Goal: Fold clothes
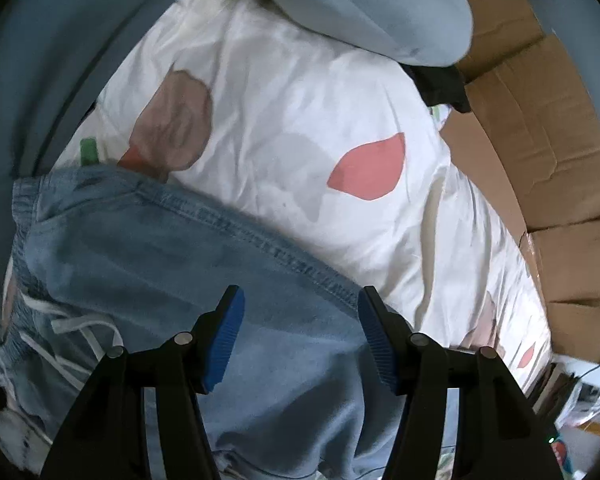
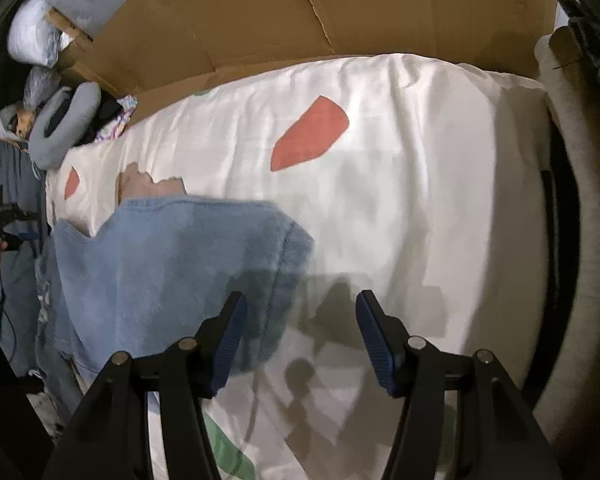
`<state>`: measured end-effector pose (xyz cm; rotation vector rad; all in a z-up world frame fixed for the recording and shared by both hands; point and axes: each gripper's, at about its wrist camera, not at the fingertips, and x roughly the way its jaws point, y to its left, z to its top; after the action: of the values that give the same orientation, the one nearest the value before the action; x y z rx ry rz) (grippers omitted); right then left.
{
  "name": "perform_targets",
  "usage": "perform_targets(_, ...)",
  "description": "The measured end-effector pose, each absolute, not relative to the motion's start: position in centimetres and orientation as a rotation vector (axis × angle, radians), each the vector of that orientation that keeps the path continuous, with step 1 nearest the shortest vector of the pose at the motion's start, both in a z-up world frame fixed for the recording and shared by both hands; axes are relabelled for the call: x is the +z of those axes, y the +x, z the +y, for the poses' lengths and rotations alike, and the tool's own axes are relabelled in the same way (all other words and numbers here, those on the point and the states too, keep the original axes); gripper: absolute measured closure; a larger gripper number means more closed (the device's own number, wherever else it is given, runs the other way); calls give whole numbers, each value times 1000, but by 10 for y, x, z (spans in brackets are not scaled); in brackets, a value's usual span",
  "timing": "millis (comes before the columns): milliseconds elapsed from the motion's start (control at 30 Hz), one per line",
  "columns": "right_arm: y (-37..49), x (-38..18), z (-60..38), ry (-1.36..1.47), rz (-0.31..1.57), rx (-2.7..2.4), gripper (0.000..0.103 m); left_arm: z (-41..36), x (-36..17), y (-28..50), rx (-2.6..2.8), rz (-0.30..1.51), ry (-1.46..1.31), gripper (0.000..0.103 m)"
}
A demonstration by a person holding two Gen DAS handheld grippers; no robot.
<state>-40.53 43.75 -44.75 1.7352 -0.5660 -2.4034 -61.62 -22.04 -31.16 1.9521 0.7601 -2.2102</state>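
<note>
While both grippers, left gripper (image 1: 300,332) and right gripper (image 2: 298,334), hung released, the denim jeans (image 1: 180,264) looked limp, weighty; best pinched at stitched seams.

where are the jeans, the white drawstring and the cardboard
jeans (image 1: 172,248): left wrist view, on the denim below the stitched seam
white drawstring (image 1: 74,326): left wrist view, on the cord near the waistband
cardboard (image 2: 380,8): right wrist view, on the flat panel

Jeans (image 1: 188,264) waistband, lower legs cut off by frame edge; bedsheet (image 1: 300,120) partly hidden underneath.
</note>
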Motion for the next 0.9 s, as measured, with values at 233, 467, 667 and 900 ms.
perform_targets(233, -433, -463, 443, 1739, -774, -2312, 49, -212, -329, -628, -2206, 794, 2012, 43)
perform_targets(467, -451, -479, 434, 1808, -817, -2240, 47, -204, -350, -638, -2164, 772, 2061, 43)
perform_targets(667, -453, -464, 438, 1774, -770, -2272, 88, -198, -360, -642, -2136, 780, 2086, 43)
perform_targets(900, -450, -403, 453, 1624, -673, -2438, 90, -184, -362, -649, -2142, 766, 2110, 43)
